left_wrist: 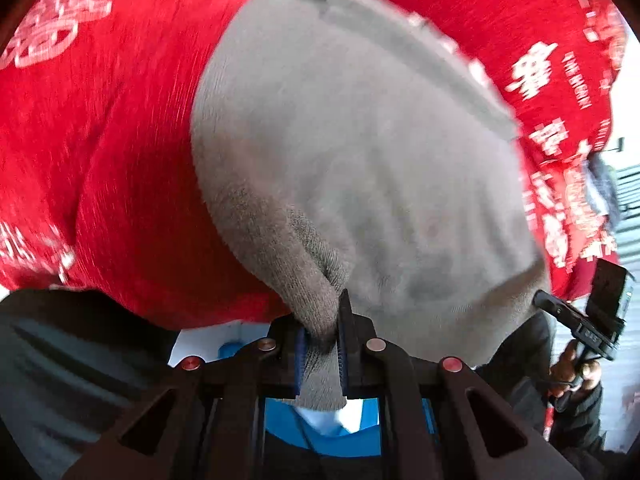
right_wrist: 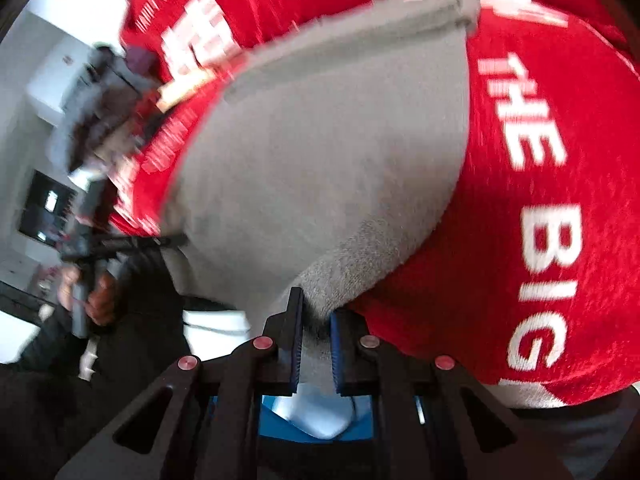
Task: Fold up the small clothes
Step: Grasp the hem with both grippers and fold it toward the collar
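Grey knit fabric is bunching between the blue-padded jaws of the left gripper [left_wrist: 322, 354], which is clenching one corner of the small grey garment [left_wrist: 360, 160], while the right gripper [right_wrist: 314, 350] is pinching the opposite corner, so the piece is hanging spread between them just over the red printed cloth [left_wrist: 100, 140]. Both grips are sitting close to the fabric's edge, so a corner is likely slipping free under any uneven pull, and the far hem could be dragging crooked across the red cloth.

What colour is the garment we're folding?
Plain grey knit garment; clearest in the left wrist view.
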Demonstrator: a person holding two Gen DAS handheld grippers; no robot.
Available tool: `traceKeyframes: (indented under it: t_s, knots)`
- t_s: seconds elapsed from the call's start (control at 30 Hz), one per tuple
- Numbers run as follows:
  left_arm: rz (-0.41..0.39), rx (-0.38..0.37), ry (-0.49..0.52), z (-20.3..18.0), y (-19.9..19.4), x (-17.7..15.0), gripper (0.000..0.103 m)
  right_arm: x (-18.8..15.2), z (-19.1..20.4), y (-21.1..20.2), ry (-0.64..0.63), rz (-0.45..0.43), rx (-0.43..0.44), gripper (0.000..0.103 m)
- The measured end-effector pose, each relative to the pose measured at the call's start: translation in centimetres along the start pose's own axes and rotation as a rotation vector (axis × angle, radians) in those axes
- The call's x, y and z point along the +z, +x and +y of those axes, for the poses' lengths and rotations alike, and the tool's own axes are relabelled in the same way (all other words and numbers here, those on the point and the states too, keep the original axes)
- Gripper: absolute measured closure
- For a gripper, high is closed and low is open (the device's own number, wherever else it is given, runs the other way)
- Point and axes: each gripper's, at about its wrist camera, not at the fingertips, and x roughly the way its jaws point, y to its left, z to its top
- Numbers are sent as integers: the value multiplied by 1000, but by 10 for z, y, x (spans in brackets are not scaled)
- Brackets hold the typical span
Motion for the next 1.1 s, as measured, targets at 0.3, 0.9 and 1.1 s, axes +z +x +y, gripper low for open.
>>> traceKeyframes:
  t_s: [0.3,0.9,1.1]
  knots:
    - [-86,-36,-86,10,12,63,90,58,-38,-1,86,-115,-24,97]
    - [-82,-48,-85,13,20,56,89,3,-24,47,143,28,80,42]
    - [-77,-54,-83,16,22,58,89,-9,-29,48,146,50,-4,44]
